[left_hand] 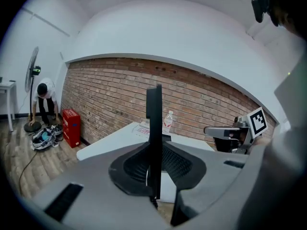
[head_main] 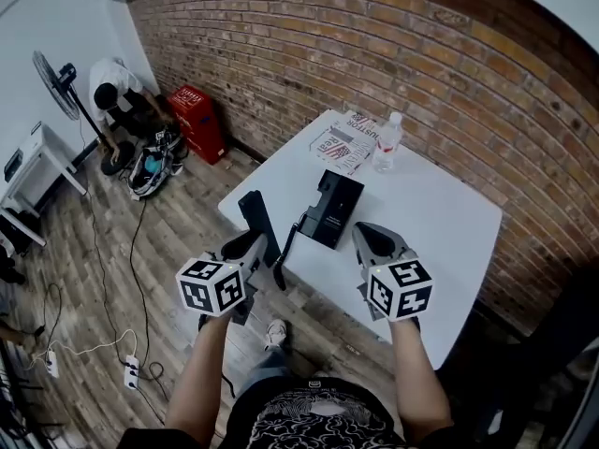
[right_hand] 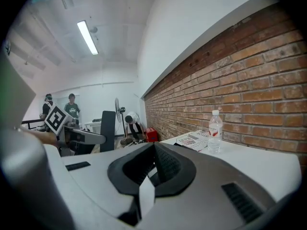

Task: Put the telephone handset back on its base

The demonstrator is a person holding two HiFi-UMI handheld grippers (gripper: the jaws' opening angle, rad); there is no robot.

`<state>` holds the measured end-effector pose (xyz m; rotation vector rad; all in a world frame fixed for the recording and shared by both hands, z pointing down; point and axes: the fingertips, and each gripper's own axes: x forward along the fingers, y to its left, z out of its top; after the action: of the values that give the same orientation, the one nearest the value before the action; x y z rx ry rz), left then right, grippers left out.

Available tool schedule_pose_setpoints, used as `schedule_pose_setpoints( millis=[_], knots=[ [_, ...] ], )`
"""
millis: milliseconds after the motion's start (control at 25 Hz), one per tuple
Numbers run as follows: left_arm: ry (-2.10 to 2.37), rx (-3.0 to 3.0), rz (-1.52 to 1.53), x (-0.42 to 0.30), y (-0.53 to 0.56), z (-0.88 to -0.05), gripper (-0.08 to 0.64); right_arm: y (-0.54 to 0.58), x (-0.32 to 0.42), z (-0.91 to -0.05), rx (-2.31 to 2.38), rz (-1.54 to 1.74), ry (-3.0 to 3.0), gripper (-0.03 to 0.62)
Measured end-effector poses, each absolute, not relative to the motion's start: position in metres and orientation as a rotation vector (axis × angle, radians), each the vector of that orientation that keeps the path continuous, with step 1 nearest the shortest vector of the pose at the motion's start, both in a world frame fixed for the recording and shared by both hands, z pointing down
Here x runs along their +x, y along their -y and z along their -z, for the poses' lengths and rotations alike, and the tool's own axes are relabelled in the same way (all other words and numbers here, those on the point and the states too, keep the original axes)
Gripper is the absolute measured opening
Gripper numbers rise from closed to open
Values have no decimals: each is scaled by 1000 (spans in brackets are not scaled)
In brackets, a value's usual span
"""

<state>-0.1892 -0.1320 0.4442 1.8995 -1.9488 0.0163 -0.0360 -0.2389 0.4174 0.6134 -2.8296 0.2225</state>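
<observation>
step: carry handset to base | left gripper (head_main: 258, 248): my jaws clamp the handset (head_main: 256, 215), upright, at the desk (head_main: 440, 223) near-left edge | base (head_main: 332, 209): on desk, near handset, cradle looks free | right gripper (head_main: 372, 239): jaws closed, empty | next: tip handset flat, align over cradle, lower, let go

lab/studio-type workspace: bare brick wall (head_main: 374, 54), white table (head_main: 440, 223), wood-plank floor (head_main: 178, 241) with loose cables (head_main: 132, 251) and a power strip (head_main: 131, 371), pedestal fan (head_main: 51, 82), fluorescent tube light (right_hand: 87, 36), person crouching (head_main: 112, 101) over gear.
</observation>
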Motion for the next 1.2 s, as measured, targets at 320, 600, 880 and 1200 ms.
schedule_pose_setpoints(
  millis=[320, 600, 880, 1200],
  knots=[
    [1669, 2064, -60, -208, 193, -464, 75, 278, -72, -423, 751, -253, 2778, 2],
    [1429, 2175, -103, -211, 230, -479, 75, 294, -92, -426, 850, -267, 2733, 2],
    [1219, 2243, -143, -209, 257, -497, 75, 306, -94, -433, 954, -282, 2691, 2],
    [910, 2297, -155, -189, 280, -513, 75, 314, -92, -439, 1048, -307, 2642, 2]
  ],
)
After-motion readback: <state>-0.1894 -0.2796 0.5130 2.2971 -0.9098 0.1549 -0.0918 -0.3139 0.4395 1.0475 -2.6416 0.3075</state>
